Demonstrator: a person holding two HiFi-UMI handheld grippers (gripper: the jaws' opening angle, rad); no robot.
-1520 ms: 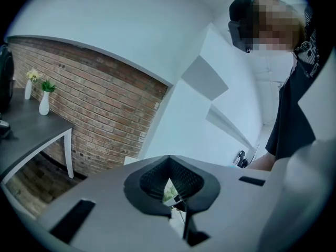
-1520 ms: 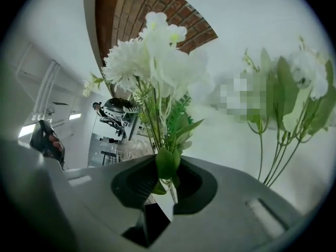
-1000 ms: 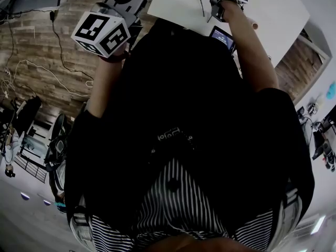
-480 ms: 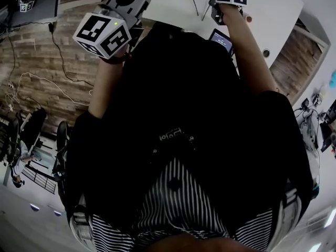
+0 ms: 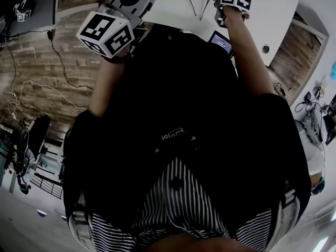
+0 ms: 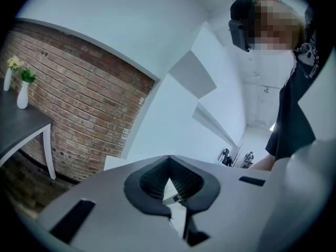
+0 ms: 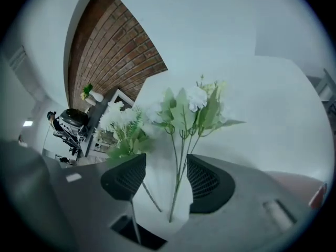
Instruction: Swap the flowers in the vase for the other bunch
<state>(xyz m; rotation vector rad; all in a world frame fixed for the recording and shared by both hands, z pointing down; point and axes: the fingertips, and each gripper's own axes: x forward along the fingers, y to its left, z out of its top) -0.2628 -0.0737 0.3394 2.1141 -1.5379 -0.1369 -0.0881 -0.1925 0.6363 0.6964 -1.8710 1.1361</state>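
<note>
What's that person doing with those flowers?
A person holds a gripper in each hand at a white table. The right gripper has just been opening its jaws. One bunch of flowers lies with its stems between them, not squeezed. A second bunch lies beside it. The left gripper is shut and holds nothing.

This looks like a studio-style workroom or lab, not a home. Bare white walls meet an exposed brick wall [image 6: 89, 93], and loose cables [image 5: 59, 62] trail across the wood-plank floor [image 5: 31, 51]. Dark equipment on stands [image 7: 72, 122] crowds one side. A dark side table [image 6: 23, 127] carries white vases [image 6: 22, 96], and there is also a plain white table [image 5: 273, 9].
</note>
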